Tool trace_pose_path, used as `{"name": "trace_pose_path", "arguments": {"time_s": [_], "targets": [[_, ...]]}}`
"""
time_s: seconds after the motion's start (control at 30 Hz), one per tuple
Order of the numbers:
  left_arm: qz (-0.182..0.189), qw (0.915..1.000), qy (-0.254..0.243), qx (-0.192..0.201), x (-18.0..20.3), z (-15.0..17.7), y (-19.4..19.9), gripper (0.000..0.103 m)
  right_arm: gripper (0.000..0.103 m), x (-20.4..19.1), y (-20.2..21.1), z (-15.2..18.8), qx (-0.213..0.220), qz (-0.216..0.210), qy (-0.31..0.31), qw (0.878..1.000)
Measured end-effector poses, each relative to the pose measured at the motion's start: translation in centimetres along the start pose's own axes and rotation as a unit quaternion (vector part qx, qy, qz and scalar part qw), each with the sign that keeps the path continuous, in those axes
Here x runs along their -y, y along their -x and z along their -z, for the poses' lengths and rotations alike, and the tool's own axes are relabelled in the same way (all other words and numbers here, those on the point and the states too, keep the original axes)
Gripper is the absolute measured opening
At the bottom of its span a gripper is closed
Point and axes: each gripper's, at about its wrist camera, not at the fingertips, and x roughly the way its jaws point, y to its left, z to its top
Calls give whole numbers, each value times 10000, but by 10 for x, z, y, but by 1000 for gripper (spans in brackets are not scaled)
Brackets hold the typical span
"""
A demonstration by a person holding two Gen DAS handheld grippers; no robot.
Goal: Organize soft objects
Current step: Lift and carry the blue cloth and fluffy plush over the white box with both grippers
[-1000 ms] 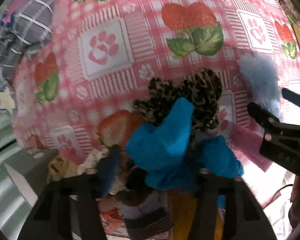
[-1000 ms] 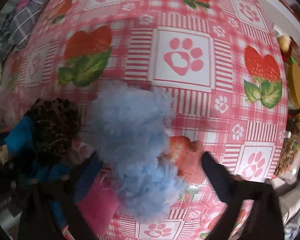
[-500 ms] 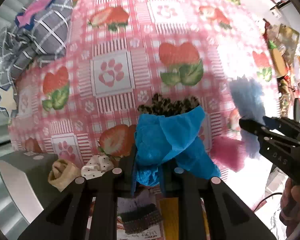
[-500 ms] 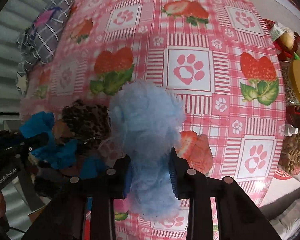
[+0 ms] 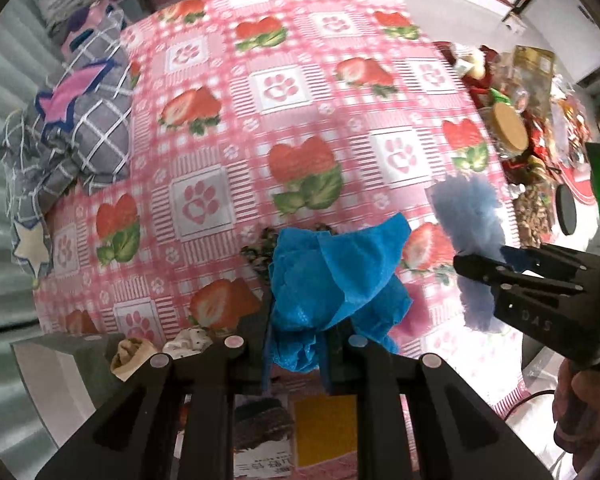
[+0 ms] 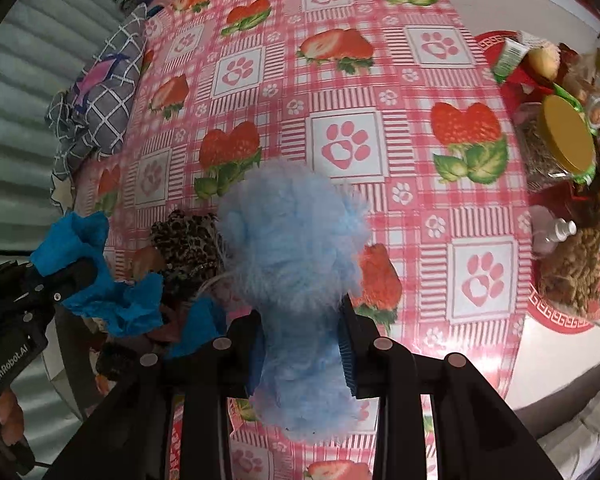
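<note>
My left gripper [image 5: 296, 340] is shut on a bright blue cloth [image 5: 332, 276] and holds it above the table's near edge. My right gripper [image 6: 302, 344] is shut on a fluffy light blue item [image 6: 292, 248], also lifted. A leopard-print soft item [image 6: 188, 240] lies on the strawberry tablecloth [image 6: 340, 140] between the grippers; in the left wrist view only its edge [image 5: 260, 248] shows behind the blue cloth. The right gripper with the fluffy item [image 5: 464, 216] shows at the right of the left wrist view. The left gripper with the blue cloth [image 6: 80, 264] shows at the left of the right wrist view.
A grey plaid bundle [image 5: 80, 120] lies at the table's far left. Jars and snacks on a red tray [image 6: 560, 160] crowd the right side. Small rolled socks [image 5: 136, 356] and a box [image 5: 52, 364] sit below the table's near edge.
Both grippers have shut on their items and lifted them back from the table. The leopard-print item stayed on the cloth.
</note>
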Motion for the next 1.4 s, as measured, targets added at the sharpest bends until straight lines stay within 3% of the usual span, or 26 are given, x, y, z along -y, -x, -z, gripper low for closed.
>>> {"name": "trace_pose_path", "arguments": {"time_s": [0.17,0.57,0.97,1.27,1.4], "targets": [[94,9997,-193,139,21,9,12,19,33,-11,-2,12,38,27,-219,9997],[349,9921,-1112,452,85,52,36,19,33,-7,15,81,114,220,-671,9974],[727,9677,-2346,563,137,116,59,20,33,12,35,141,189,509,-1204,9912],[851,9493,-2998,409,138,179,60,20,33,0,35,181,90,639,-1262,9899],[821,9469,-3084,384,128,203,59,20,33,-14,30,196,23,693,-1190,9905]]}}
